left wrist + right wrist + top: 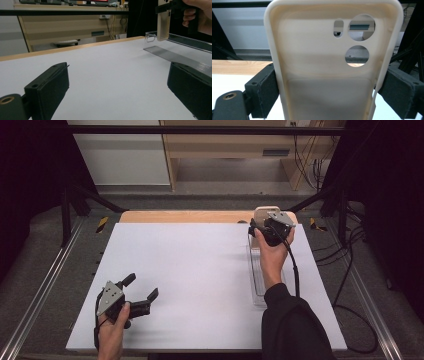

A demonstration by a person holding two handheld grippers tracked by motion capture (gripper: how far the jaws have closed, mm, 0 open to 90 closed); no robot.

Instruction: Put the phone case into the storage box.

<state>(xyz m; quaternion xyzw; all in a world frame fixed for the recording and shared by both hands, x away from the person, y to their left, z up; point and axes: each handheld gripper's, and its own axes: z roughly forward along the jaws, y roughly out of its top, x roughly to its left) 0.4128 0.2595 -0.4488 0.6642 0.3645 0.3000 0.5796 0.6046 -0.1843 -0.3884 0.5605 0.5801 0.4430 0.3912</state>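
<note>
We hold the cream phone case [332, 62] clamped upright in our right hand-held gripper [270, 227] at two o'clock; left hand-held gripper [140, 290] idles agape at seven; next, probably lowering it into the clear tray [257, 285].

Phone case [329, 65] bottom cut off
</note>
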